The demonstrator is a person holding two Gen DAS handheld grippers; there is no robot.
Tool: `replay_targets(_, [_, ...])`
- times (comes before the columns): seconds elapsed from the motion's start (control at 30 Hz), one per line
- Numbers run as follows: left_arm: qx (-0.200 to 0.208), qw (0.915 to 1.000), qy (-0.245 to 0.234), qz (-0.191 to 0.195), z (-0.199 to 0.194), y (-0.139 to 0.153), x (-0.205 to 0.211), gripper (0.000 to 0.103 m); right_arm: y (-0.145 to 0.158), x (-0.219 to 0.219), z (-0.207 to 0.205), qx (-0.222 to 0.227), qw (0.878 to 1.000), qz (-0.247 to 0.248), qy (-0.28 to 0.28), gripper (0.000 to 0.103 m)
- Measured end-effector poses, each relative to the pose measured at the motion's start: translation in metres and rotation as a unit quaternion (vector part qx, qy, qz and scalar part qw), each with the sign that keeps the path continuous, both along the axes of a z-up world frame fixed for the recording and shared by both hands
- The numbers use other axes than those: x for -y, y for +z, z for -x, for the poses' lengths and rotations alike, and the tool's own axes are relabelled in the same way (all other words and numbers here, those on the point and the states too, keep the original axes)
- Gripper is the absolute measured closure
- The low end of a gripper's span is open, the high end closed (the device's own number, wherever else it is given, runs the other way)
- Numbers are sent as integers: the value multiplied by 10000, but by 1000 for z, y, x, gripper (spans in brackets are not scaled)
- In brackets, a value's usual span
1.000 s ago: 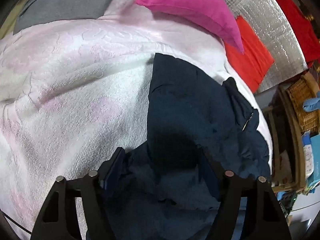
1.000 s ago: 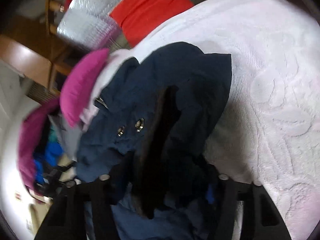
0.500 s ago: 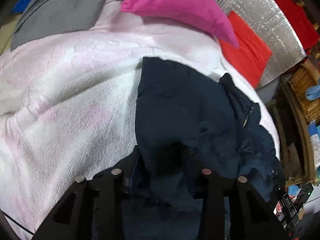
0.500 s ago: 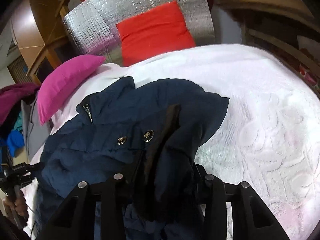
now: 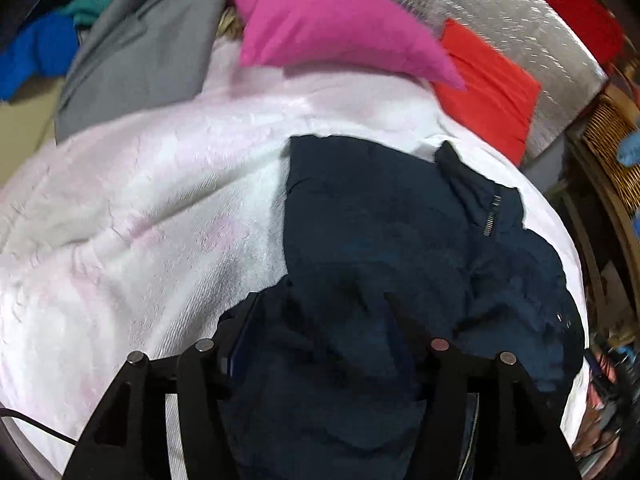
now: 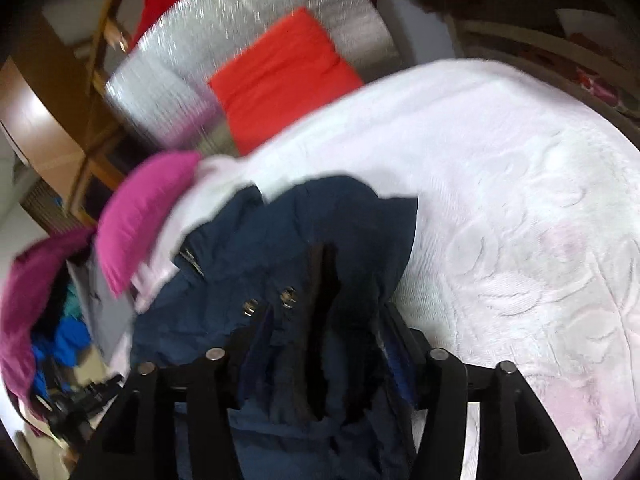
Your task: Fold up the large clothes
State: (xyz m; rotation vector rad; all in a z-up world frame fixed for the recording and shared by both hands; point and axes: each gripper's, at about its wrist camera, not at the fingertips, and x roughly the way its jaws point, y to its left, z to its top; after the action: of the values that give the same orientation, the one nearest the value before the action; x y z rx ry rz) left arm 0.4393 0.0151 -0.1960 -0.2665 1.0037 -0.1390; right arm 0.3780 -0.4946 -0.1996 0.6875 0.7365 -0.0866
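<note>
Bunched folds of a navy jacket (image 5: 384, 240) are clamped between the fingers of the left gripper (image 5: 320, 320), and another thick bundle of the same jacket (image 6: 320, 240), near two metal snaps (image 6: 286, 297), is held pinched in the right gripper (image 6: 324, 332). The rest of the jacket is spread on a bed covered by a white blanket (image 5: 140, 208). Farther off, a pink pillow (image 5: 332, 24) and a red cushion (image 5: 488, 88) are seen against a silver foil panel (image 6: 256, 32).

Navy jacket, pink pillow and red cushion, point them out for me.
navy jacket (image 5: 372, 216), left wrist view, flat back panel.
pink pillow (image 5: 320, 24), left wrist view, its middle.
red cushion (image 6: 280, 76), right wrist view, its centre.
</note>
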Motion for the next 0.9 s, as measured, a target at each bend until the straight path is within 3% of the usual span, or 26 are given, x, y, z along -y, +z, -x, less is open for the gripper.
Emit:
replay_targets(0.07, [61,9998,-155,125,10,4,4,36,4,1,12,235,9988,-436,66,37])
replay_targets(0.13, [-93,9978,-316,579,18,0,8,35,2,-4,18,319,9952,-894,254,37])
replay_targets(0.3, [-807,9837,-522,1522,25,-25,24,35,-20,-40,21,26,9769,-1945,882,31])
replay_targets(0.43, [-1236,9744,-340,1846,16,-45,31,30,-46,-72,10,-379,9650,-2372,1054,30])
replay_targets(0.7, [-1174,9558,344,2674,1,-65,19,29,-70,-85,-8,-516,9584,-2731,646,30])
replay_targets(0.8, [-1123,9439,542,3059,-9,-71,14,31,-79,-79,-13,-439,9535,-2958,383,30])
replay_targets(0.9, [-1042,9420,699,3113,-10,-75,13,53,-81,-73,-15,-264,9521,-3042,135,43])
